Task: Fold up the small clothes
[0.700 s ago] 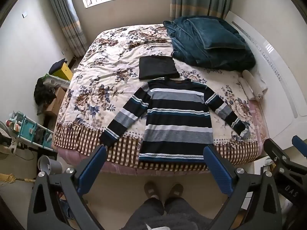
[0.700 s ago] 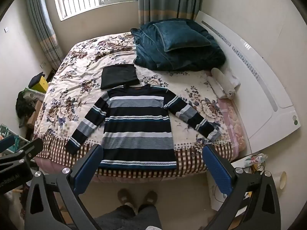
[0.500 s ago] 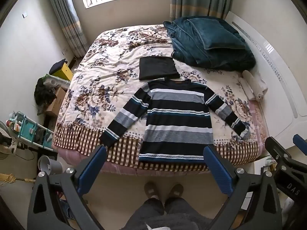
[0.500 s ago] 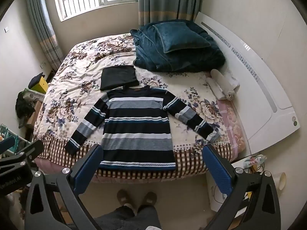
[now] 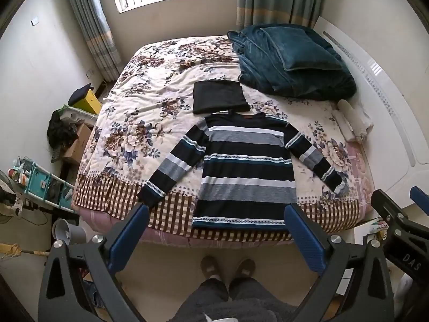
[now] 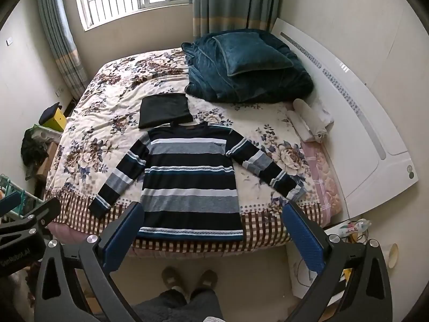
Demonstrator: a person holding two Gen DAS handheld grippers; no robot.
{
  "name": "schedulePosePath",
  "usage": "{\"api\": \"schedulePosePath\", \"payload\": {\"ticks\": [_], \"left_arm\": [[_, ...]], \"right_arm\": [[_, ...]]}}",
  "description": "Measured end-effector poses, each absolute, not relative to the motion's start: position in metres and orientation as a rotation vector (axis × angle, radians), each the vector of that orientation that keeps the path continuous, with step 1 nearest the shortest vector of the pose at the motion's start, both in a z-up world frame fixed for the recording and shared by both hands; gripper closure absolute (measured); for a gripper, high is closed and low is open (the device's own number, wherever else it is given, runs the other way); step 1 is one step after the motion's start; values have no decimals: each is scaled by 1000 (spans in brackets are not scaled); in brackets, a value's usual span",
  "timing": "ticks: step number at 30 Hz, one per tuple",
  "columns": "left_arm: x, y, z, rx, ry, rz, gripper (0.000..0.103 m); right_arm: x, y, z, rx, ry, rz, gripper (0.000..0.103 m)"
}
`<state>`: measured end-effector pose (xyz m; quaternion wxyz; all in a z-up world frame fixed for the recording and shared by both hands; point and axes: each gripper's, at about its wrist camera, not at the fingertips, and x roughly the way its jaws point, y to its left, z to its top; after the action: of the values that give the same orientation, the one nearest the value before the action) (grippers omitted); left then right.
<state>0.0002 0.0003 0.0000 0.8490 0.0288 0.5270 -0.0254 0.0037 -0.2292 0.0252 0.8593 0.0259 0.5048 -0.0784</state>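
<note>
**Fold status: sweater laid out, no fold started**

Almost no movement since the earlier frames: only a slight drift of both views, with every item on the bed unchanged in position.

Progress:
- Striped sweater (image 5: 245, 171) spread flat, face up, hem at the near edge of the bed (image 5: 150, 102), collar toward the far side.
- Both sleeves extended outward and down, clear of the body panel; no sleeve folded in yet.
- Black folded garment (image 5: 218, 97) lying just beyond the collar, touching or nearly touching it; judged to be an item already finished.
- Remaining, as a judgement: fold in both sleeves, fold the body, place with the finished piece.

Gripper state:
- Left gripper (image 5: 217, 237): jaws spread to full width, nothing between the blue pads.
- Right gripper (image 6: 213, 237): jaws likewise spread wide, empty.

Position relative to the fingers:
- Both grippers held above the floor at the near side of the bed, angled steeply down, well apart from the fabric.
- Sweater hem framed between the fingertips in each wrist view, beyond them.
- No contact with any cloth.
</note>
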Motion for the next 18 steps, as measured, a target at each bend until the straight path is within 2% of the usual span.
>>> {"api": "schedulePosePath", "payload": {"ticks": [18], "left_arm": [[0, 1, 0, 61, 1106, -53, 0]], "right_arm": [[0, -225, 26, 53, 1055, -163, 0]]}}
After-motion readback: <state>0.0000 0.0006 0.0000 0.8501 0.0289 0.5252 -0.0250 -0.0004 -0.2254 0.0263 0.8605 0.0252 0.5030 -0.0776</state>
